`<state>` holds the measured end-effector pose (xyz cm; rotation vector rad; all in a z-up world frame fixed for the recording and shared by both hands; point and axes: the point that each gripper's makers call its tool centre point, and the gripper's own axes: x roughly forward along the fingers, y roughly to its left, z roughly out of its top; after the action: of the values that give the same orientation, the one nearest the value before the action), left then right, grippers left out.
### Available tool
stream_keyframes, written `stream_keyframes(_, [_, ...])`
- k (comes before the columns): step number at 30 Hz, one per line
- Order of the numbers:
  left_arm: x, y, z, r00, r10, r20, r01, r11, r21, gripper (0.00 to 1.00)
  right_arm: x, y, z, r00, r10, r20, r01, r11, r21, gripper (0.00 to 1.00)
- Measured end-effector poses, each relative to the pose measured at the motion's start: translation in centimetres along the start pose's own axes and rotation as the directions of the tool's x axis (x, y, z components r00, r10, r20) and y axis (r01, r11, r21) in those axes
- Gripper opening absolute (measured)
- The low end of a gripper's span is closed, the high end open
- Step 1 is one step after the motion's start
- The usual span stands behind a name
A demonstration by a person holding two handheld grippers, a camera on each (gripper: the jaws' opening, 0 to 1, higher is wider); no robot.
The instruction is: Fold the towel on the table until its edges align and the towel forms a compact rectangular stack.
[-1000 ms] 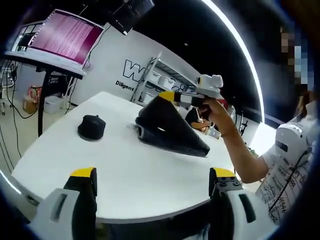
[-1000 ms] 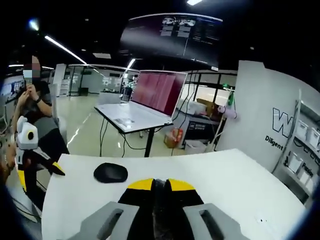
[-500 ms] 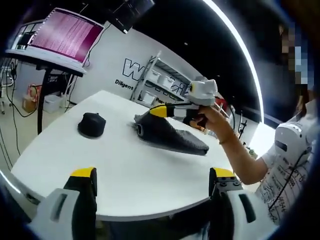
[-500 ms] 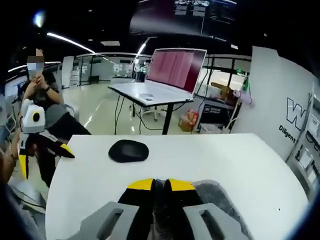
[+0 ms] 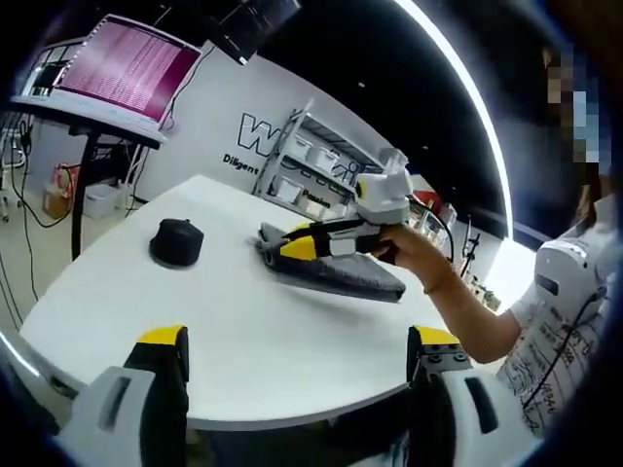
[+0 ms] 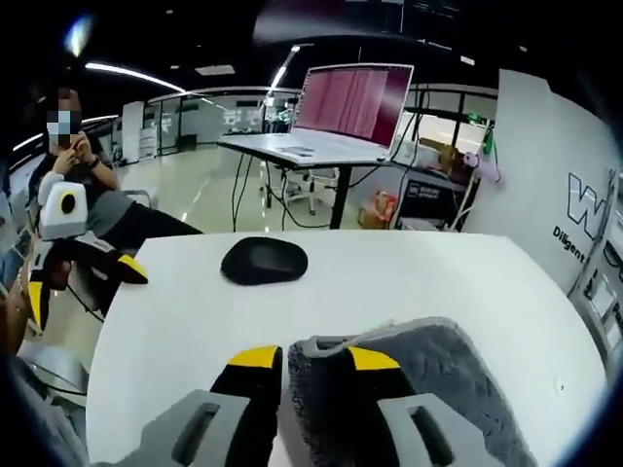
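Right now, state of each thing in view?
towel: dark grey, folded, flat on table
right gripper: open, one jaw under towel's edge, one outside
left gripper: open, empty, held off table's edge
mouse: black, resting on table, untouched
table: white, bearing towel and mouse

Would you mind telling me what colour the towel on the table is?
The towel is dark grey, clearest in the right gripper view.

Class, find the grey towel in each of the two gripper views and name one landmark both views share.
Left gripper view: the towel lies just right of centre on the white table, under the right tongs.
Right gripper view: the towel sits at bottom centre, between that view's own jaws.
Shared landmark: the black mouse.
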<state>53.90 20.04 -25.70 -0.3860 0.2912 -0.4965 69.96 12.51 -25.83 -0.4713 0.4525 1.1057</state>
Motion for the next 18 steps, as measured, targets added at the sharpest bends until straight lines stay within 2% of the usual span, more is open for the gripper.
stream_keyframes(7, [0.2, -0.3, -0.1, 1.0, -0.005, -0.009, 0.005, 1.0, 0.004, 0.97, -0.9, -0.8, -0.5, 1.0, -0.026, -0.005, 0.026, 1.0, 0.004, 0.55])
stream_keyframes(18, [1.3, -1.3, 0.2, 0.999, -0.027, -0.019, 0.027, 1.0, 0.016, 0.98, -3.7, -2.5, -3.0, 0.997, -0.066, -0.042, 0.068, 0.996, 0.048, 0.88])
